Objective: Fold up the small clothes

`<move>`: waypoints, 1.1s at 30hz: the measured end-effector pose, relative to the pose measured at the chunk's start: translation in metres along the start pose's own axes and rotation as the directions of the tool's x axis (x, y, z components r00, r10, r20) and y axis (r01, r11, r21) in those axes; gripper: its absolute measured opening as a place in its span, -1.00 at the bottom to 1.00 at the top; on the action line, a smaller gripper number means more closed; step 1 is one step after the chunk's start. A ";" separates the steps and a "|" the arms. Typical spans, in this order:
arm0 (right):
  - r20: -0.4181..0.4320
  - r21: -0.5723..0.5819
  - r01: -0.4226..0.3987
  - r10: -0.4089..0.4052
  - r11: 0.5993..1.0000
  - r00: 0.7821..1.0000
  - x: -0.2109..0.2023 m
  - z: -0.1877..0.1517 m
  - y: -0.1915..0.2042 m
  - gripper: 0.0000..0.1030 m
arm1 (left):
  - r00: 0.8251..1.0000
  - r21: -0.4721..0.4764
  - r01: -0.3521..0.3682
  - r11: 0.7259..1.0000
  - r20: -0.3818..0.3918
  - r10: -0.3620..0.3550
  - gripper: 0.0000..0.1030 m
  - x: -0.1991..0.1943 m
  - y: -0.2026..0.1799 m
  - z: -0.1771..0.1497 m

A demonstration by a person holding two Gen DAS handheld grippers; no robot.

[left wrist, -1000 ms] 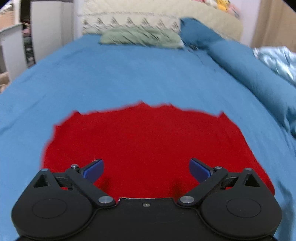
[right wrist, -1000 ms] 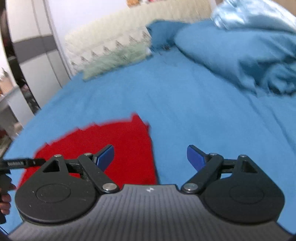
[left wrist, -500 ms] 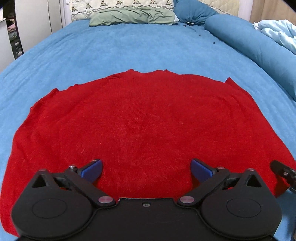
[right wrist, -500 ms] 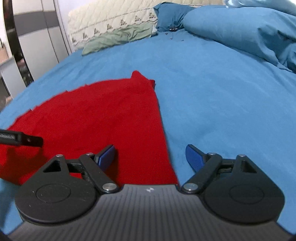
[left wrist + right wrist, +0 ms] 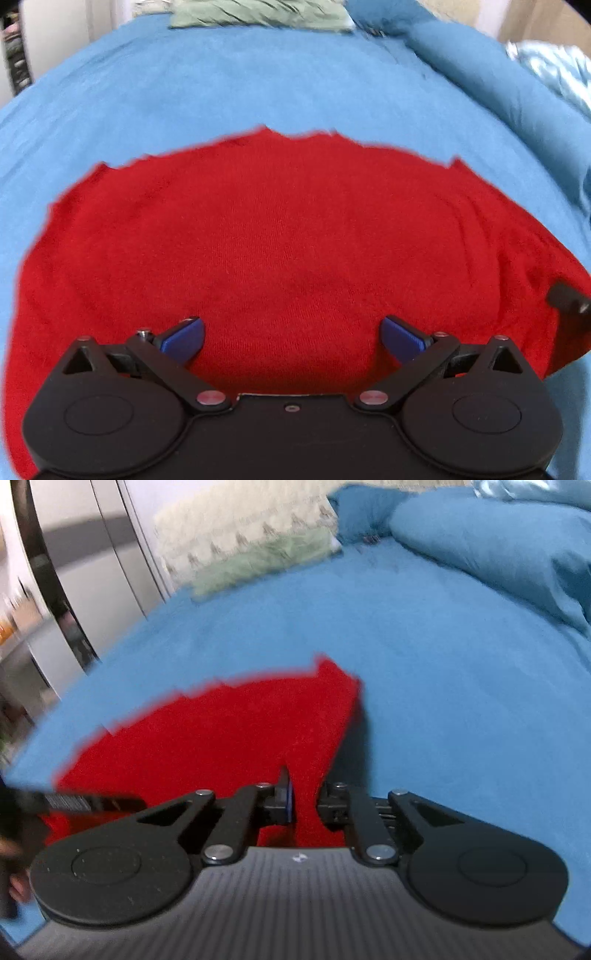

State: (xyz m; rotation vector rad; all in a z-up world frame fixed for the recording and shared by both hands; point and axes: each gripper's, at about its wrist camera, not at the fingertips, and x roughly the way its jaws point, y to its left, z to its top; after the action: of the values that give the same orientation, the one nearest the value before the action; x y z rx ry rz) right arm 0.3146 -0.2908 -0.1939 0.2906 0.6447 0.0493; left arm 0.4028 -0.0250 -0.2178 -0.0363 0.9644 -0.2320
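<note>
Grabbing the red sweater (image 5: 221, 738) is the step in hand. It lies flat on the blue bed cover (image 5: 258, 81), near the front edge of the bed, well apart from the green pillow (image 5: 258, 13) at the far end.

The right gripper (image 5: 304, 801) has just been closing its jaws, and now they pinch a fold of red cloth at the sweater's right side edge. The cloth stands up a little between the jaws, so it looks like a good hold.

The left gripper (image 5: 291, 338) hangs over the near part of the sweater, close to the middle. Its jaws stand wide apart and hold nothing; the blue pads (image 5: 183, 336) are just above the cloth.

Both views are a bit blurry, so small wrinkles are hard to see.

I think the next move needs the left gripper to go down and pinch the cloth too. Then both can lift one side and lay it over the other. A weak pinch could let the cloth slip out.
</note>
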 end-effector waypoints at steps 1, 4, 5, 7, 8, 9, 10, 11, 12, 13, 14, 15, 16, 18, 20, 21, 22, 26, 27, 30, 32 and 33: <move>0.022 0.000 -0.032 0.032 0.999 0.999 -0.006 0.012 0.010 -0.54 | 1.000 -0.008 -0.015 1.000 0.023 0.015 1.00 -0.011 0.009 0.001; 0.062 -0.069 -0.175 0.179 0.982 0.982 -0.014 0.043 0.060 -0.54 | 0.994 -0.016 -0.063 0.998 0.087 0.064 1.00 -0.046 0.036 -0.001; 0.052 -0.118 -0.234 0.241 0.965 0.969 -0.012 0.050 0.084 -0.54 | 0.992 -0.024 -0.075 0.997 0.103 0.078 1.00 -0.058 0.049 -0.005; 0.009 -0.218 -0.328 0.338 0.919 0.941 -0.002 0.053 0.129 -0.54 | 0.988 -0.056 -0.092 0.994 0.116 0.098 1.00 -0.077 0.075 -0.013; -0.036 -0.266 -0.377 0.382 0.887 0.923 0.009 0.049 0.154 -0.54 | 0.987 -0.077 -0.103 0.992 0.114 0.111 1.00 -0.085 0.088 -0.020; -0.087 -0.299 -0.424 0.418 0.855 0.904 0.021 0.042 0.175 -0.54 | 0.986 -0.103 -0.114 0.988 0.108 0.125 1.00 -0.091 0.101 -0.028; -0.140 -0.320 -0.468 0.448 0.823 0.883 0.036 0.031 0.194 -0.54 | 0.985 -0.124 -0.126 0.984 0.098 0.139 1.00 -0.095 0.111 -0.036; -0.199 -0.328 -0.512 0.472 0.794 0.859 0.053 0.017 0.212 -0.54 | 0.985 -0.143 -0.138 0.980 0.088 0.151 1.00 -0.099 0.121 -0.045; -0.257 -0.330 -0.544 0.481 0.772 0.838 0.069 0.003 0.226 -0.54 | 0.984 -0.158 -0.145 0.977 0.080 0.159 1.00 -0.102 0.128 -0.055; -0.314 -0.336 -0.564 0.475 0.754 0.822 0.085 -0.014 0.238 -0.54 | 0.984 -0.163 -0.151 0.975 0.069 0.164 1.00 -0.104 0.133 -0.064; -0.362 -0.355 -0.571 0.454 0.741 0.814 0.100 -0.032 0.248 -0.54 | 0.983 -0.167 -0.161 0.973 0.059 0.173 1.00 -0.104 0.137 -0.072; -0.395 -0.371 -0.571 0.432 0.733 0.811 0.110 -0.046 0.255 -0.54 | 0.981 -0.166 -0.173 0.971 0.052 0.184 1.00 -0.104 0.140 -0.081; -0.414 -0.379 -0.572 0.419 0.727 0.808 0.118 -0.057 0.258 -0.52 | 0.981 -0.161 -0.178 0.971 0.050 0.188 1.00 -0.104 0.141 -0.087; -0.408 -0.378 -0.580 0.433 0.722 0.804 0.120 -0.066 0.257 -0.41 | 0.981 -0.154 -0.181 0.971 0.048 0.190 1.00 -0.103 0.142 -0.097; -0.399 -0.362 -0.599 0.462 0.714 0.792 0.115 -0.061 0.253 0.01 | 0.981 -0.149 -0.171 0.974 0.060 0.182 1.00 -0.104 0.141 -0.098; -0.400 -0.355 -0.613 0.478 0.706 0.782 0.112 -0.057 0.250 0.19 | 0.981 -0.148 -0.167 0.975 0.070 0.178 1.00 -0.106 0.141 -0.100; -0.386 -0.356 -0.617 0.491 0.702 0.781 0.105 -0.052 0.248 0.38 | 0.982 -0.147 -0.158 0.976 0.082 0.172 1.00 -0.108 0.140 -0.099; -0.257 -0.352 -0.573 0.512 0.741 0.820 0.066 -0.024 0.216 0.58 | 0.982 -0.131 -0.097 0.987 0.146 0.116 1.00 -0.120 0.129 -0.093; -0.204 -0.347 -0.534 0.493 0.771 0.846 0.052 -0.021 0.204 0.67 | 0.982 -0.126 -0.083 0.988 0.161 0.103 1.00 -0.122 0.127 -0.091; -0.081 -0.342 -0.387 0.383 0.857 0.920 0.019 -0.032 0.164 0.86 | 0.980 -0.132 -0.041 0.990 0.186 0.065 1.00 -0.127 0.121 -0.088; -0.059 -0.326 -0.317 0.316 0.890 0.947 0.008 -0.052 0.146 0.86 | 0.979 -0.133 0.002 0.991 0.202 0.025 1.00 -0.128 0.117 -0.087; -0.058 -0.315 -0.282 0.278 0.906 0.959 0.005 -0.064 0.139 0.86 | 0.979 -0.133 0.010 0.991 0.205 0.017 1.00 -0.127 0.116 -0.088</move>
State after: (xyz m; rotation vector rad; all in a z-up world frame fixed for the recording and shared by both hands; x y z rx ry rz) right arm 0.2866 -0.1409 -0.2061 0.0648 0.5921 0.4302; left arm 0.2822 0.1208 -0.1810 -0.1787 0.7721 -0.1564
